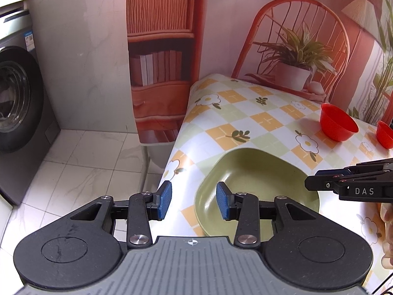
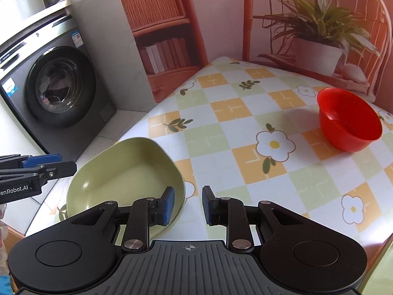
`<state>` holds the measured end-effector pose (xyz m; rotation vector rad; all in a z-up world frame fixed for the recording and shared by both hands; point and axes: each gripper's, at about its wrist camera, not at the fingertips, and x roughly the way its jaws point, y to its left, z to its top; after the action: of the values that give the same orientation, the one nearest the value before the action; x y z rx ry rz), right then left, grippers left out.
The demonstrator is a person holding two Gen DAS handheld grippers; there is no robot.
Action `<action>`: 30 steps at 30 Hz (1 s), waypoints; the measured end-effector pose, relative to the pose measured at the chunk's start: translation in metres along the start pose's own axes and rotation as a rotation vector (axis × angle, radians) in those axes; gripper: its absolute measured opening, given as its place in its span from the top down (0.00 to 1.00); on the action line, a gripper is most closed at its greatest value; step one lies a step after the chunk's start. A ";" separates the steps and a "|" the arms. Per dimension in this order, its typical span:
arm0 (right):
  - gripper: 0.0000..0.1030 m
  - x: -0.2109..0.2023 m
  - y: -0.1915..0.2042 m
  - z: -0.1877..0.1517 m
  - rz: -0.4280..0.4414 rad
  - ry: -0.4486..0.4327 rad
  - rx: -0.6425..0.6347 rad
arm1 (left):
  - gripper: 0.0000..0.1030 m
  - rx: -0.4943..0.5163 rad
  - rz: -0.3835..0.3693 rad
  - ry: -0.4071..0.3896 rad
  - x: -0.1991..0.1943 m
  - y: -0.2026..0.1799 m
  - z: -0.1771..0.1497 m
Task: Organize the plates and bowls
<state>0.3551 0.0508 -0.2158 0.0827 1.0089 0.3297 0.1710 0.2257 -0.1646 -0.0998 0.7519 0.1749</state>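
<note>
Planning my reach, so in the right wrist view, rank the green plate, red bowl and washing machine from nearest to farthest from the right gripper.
1. Green squarish plate, just left of the right gripper.
2. Red plastic bowl, ahead on the right.
3. Grey washing machine, on the floor, far left.

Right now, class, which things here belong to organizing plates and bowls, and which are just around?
Job: green plate; red bowl; second red bowl.
Just around: washing machine; tablecloth; backdrop picture.

left gripper (image 1: 194, 200): lower centre of frame, jaws parted, empty | right gripper (image 2: 188, 204): lower centre, jaws parted, empty
</note>
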 end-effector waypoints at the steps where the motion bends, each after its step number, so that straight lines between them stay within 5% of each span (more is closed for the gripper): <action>1: 0.78 0.001 0.001 -0.001 -0.003 0.003 -0.004 | 0.59 -0.004 -0.003 0.007 0.002 0.001 -0.001; 11: 0.83 0.009 0.006 -0.009 0.001 0.022 -0.006 | 0.67 -0.038 0.001 0.060 0.015 0.001 -0.012; 19: 0.89 0.011 0.005 -0.012 0.017 0.020 0.013 | 0.88 -0.048 -0.023 0.056 0.020 -0.001 -0.018; 30: 0.89 0.001 -0.003 -0.018 0.022 0.008 0.063 | 0.88 -0.030 -0.017 0.049 0.015 -0.013 -0.012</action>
<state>0.3412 0.0463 -0.2266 0.1501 1.0274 0.3189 0.1765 0.2127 -0.1832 -0.1391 0.7971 0.1681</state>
